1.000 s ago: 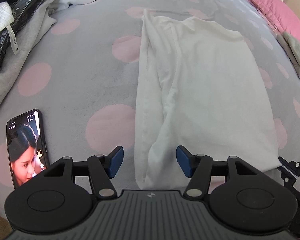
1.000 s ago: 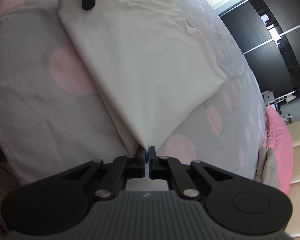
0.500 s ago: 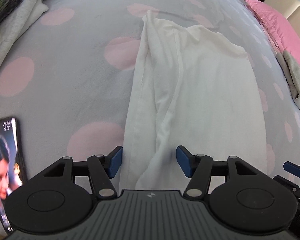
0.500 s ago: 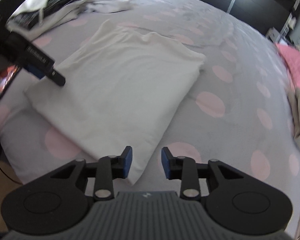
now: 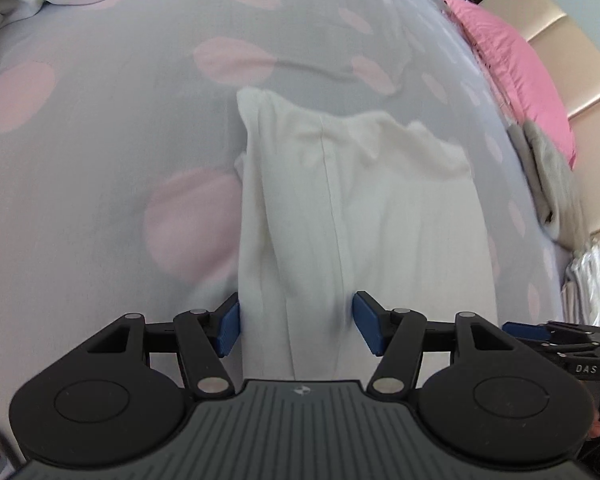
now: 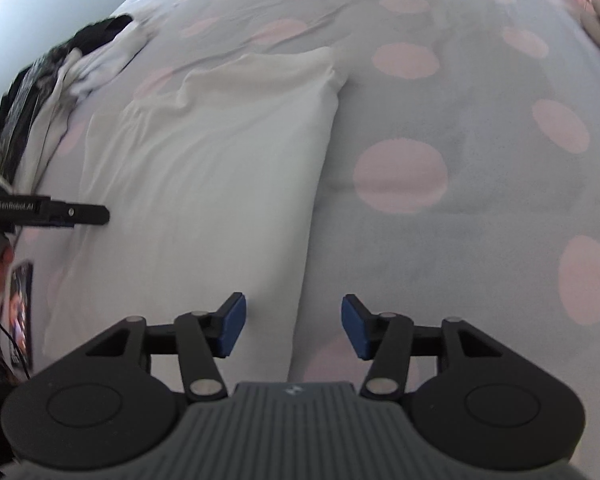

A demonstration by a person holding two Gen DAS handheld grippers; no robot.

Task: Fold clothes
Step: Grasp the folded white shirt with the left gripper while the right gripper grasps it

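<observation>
A: Readable on the tools: "DAS" on the black body of the right gripper point(image 5: 540, 332) at the right edge of the left wrist view; "GenRoboLAI", roughly, blurred, on the arm of the left gripper point(image 6: 80, 216) at the left edge of the right wrist view.

B: Changed since a second ago?

A: Right gripper point(image 6: 292, 326), then pinched on a corner of the white garment point(image 6: 204, 184), now spread, jaws just opened, pads clear of the cloth, straddling its right edge. Left gripper point(image 5: 296, 326) spread as before, pads either side of the garment's left folds, moved in over the white garment point(image 5: 360, 220). Phone point(image 6: 22, 312) slid almost out of the left view.

B: The garment itself?

A: Folded into a long panel, flat on the grey bedspread point(image 5: 100, 200) with pink dots, creased along its left side, far end rumpled. Clothes pile point(image 6: 40, 80) far left, pink pillow point(image 5: 512, 68) far right.
</observation>
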